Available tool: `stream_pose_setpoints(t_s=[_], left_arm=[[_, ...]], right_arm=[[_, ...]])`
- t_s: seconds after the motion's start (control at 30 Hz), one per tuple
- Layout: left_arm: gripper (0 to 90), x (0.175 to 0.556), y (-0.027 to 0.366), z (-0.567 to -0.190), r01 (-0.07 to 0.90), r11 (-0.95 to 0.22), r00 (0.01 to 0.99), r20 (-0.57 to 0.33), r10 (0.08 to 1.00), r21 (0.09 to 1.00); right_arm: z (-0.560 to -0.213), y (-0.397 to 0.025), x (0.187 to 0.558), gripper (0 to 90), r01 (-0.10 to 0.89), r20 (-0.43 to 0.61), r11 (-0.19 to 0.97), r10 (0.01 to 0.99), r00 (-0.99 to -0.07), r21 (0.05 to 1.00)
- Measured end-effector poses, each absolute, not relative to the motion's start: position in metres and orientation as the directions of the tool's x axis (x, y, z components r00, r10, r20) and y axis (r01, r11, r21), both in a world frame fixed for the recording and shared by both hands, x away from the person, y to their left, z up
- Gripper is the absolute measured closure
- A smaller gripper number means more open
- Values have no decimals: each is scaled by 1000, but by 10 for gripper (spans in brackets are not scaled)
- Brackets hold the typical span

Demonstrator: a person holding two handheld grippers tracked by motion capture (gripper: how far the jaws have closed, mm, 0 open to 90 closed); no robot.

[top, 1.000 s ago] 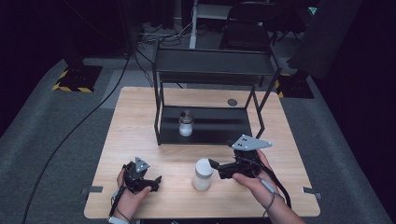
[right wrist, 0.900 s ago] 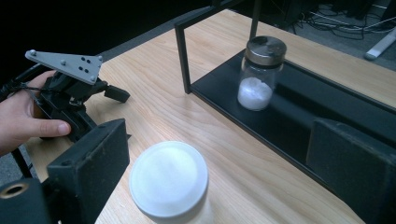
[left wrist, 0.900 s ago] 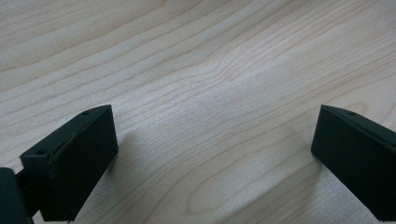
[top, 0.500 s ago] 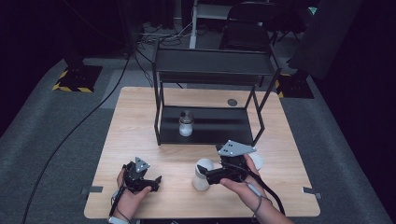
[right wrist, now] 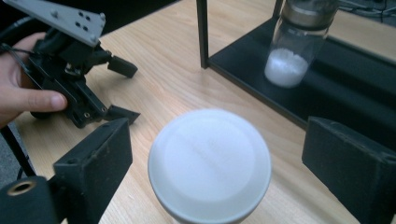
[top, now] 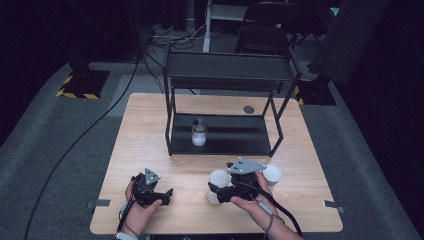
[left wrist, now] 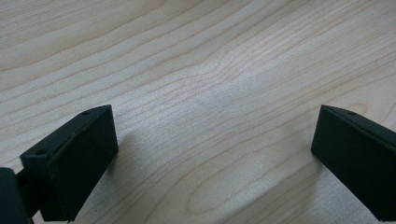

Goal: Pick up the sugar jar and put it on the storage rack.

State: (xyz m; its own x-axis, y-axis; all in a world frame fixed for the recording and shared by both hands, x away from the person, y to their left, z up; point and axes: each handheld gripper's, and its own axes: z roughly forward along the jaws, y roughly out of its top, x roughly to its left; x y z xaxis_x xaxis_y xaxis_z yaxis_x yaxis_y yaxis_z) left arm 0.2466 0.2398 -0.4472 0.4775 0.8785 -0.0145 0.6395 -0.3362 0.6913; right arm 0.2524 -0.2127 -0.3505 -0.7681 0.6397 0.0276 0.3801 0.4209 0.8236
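A white bottle [top: 218, 178] with a round white cap [right wrist: 209, 163] stands on the wooden table [top: 150, 130] near its front edge. My right gripper [top: 220, 194] is open, one jaw on each side of the bottle, with small gaps showing in the right gripper view. My left gripper [top: 165, 196] rests open on the table at the front left, held by a hand, with only bare wood [left wrist: 212, 93] between its jaws. A glass jar [top: 199, 132] holding white powder [right wrist: 285, 67] stands on the lower shelf of a black rack [top: 225, 67].
The black two-tier rack takes up the middle and back of the table; its front post [right wrist: 202, 32] is close ahead of the bottle. A second white round object [top: 272, 174] sits right of my right hand. A small dark disc [top: 248, 109] lies behind the rack.
My right gripper has moved left to the white bottle, so its jaws now flank it. The second white object came into view at the right. The left gripper stayed still.
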Motion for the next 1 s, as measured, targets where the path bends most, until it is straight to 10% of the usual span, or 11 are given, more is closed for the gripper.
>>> stream_pose_setpoints(t_s=[1.0], left_arm=[[6, 247, 240, -447, 639, -340, 481, -13, 877, 690]], right_arm=[[-367, -203, 260, 337, 377, -12, 517, 601, -799, 768]])
